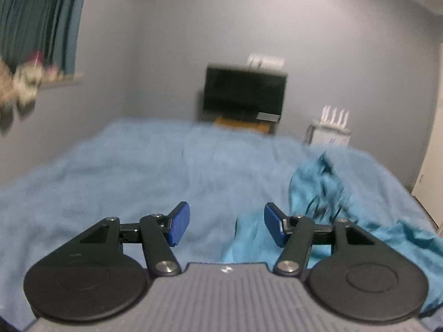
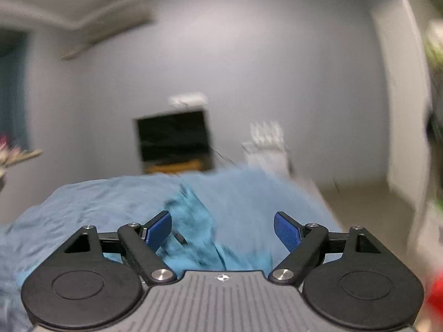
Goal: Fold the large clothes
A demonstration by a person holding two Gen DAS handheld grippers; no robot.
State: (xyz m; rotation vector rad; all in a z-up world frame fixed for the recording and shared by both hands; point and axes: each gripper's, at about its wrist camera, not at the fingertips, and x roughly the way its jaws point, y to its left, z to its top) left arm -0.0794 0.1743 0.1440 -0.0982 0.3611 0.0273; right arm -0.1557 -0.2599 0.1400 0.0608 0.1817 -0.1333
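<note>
A bright turquoise garment (image 1: 318, 191) lies crumpled on the light blue bedspread (image 1: 124, 171), right of centre in the left wrist view. My left gripper (image 1: 226, 225) is open above the bed, its blue pads (image 1: 179, 227) apart with nothing between them; the garment lies beyond and below its right finger. In the right wrist view the same turquoise garment (image 2: 199, 235) lies bunched on the bedspread (image 2: 83, 207) below my right gripper (image 2: 223, 231), which is wide open and holds nothing. Both views are blurred.
A dark television (image 1: 245, 92) on a wooden stand sits against the far wall. A white router (image 1: 329, 132) with antennas stands to its right. Dark curtains (image 1: 38, 19) hang at the left. The bed's right edge meets bare floor (image 2: 368, 207).
</note>
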